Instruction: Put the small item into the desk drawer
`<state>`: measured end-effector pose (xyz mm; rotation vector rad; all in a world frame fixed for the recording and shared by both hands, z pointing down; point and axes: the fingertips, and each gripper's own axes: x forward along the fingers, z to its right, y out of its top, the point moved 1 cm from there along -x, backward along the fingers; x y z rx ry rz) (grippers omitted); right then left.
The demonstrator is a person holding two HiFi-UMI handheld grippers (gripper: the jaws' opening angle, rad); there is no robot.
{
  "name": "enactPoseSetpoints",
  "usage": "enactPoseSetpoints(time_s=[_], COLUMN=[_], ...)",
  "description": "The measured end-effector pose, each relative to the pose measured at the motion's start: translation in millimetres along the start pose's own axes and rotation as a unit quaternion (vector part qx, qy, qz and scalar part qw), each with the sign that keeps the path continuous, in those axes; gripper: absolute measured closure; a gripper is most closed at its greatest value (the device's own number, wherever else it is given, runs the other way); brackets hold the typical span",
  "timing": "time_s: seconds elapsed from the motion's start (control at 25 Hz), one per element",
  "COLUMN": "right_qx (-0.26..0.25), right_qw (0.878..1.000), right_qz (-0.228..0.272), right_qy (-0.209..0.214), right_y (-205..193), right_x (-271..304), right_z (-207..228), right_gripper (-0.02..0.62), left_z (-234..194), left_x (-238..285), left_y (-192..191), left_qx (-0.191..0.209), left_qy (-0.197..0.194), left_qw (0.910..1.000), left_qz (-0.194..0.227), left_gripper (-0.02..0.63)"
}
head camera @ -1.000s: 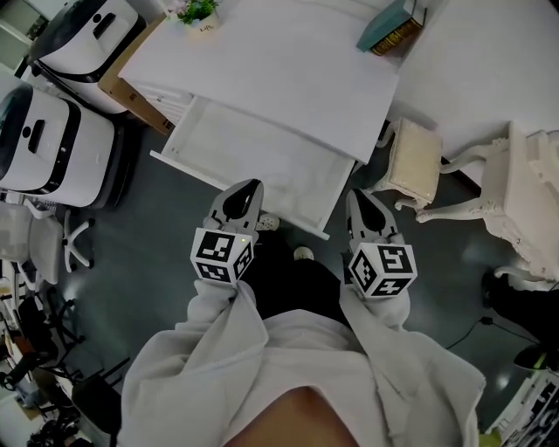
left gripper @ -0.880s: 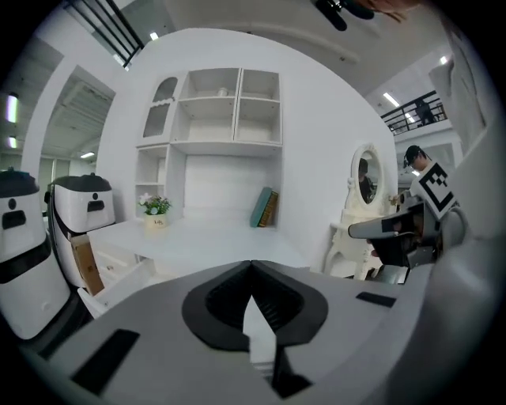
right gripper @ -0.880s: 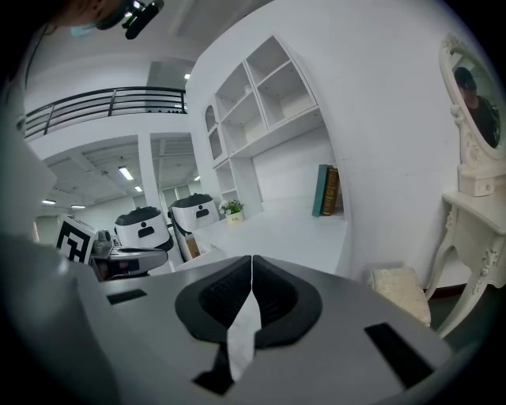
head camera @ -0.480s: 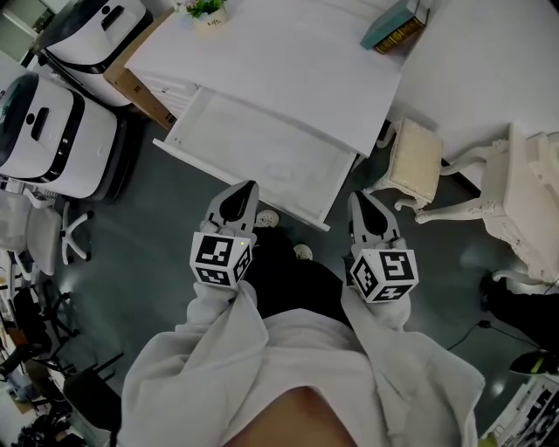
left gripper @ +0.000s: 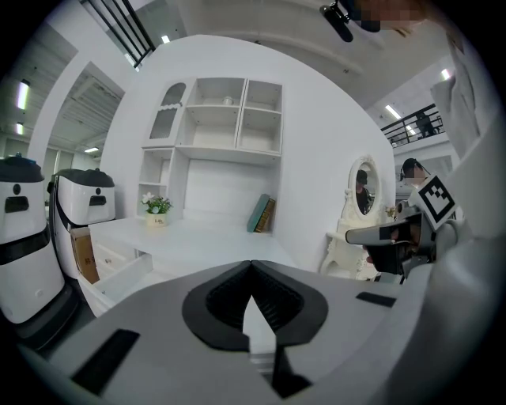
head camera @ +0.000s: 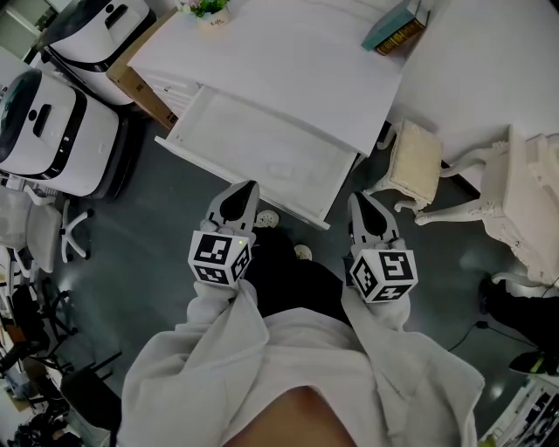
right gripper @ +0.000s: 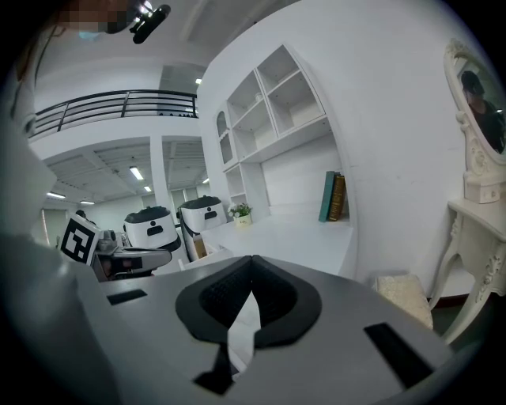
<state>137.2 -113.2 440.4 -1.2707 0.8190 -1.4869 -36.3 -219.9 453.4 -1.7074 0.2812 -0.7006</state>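
Note:
The white desk [head camera: 288,61] has its drawer [head camera: 262,144] pulled out toward me; the drawer's pale bottom looks bare, and I cannot pick out any small item there. My left gripper [head camera: 247,186] and right gripper [head camera: 356,197] are held side by side in front of my body, just short of the drawer's front edge. Both are shut with nothing between the jaws. In the left gripper view the left gripper [left gripper: 251,273] has its black pads meeting at the tip, and in the right gripper view the right gripper [right gripper: 251,269] looks the same.
A potted plant [head camera: 210,9] and books [head camera: 397,28] stand at the desk's far side. A cushioned stool [head camera: 415,161] and an ornate white dressing table [head camera: 533,201] are at the right. Two white machines [head camera: 52,131], a cardboard box [head camera: 131,83] and an office chair [head camera: 44,236] stand at the left.
The head view has shifted slightly, so the desk and drawer sit a little differently in the picture. Both grippers stay in the same place before my body.

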Motion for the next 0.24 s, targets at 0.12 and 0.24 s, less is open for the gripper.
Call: enactPoseSetpoints(time_s=[0.12, 0.24], right_qx=[-0.003, -0.005], right_qw=[1.000, 1.000], right_qz=[-0.003, -0.006], right_qy=[0.004, 0.007], right_y=[0.3, 0.2], right_x=[1.1, 2.6], right_z=[-1.0, -2.0], right_gripper=[0.565, 0.565], left_z=[0.2, -0.4], left_x=[1.1, 2.2], left_y=[0.7, 1.3], left_qx=[0.000, 0.001], left_qy=[0.000, 0.000], left_qw=[1.0000, 1.0000], left_qz=[-0.002, -0.003], left_gripper=[0.591, 0.591])
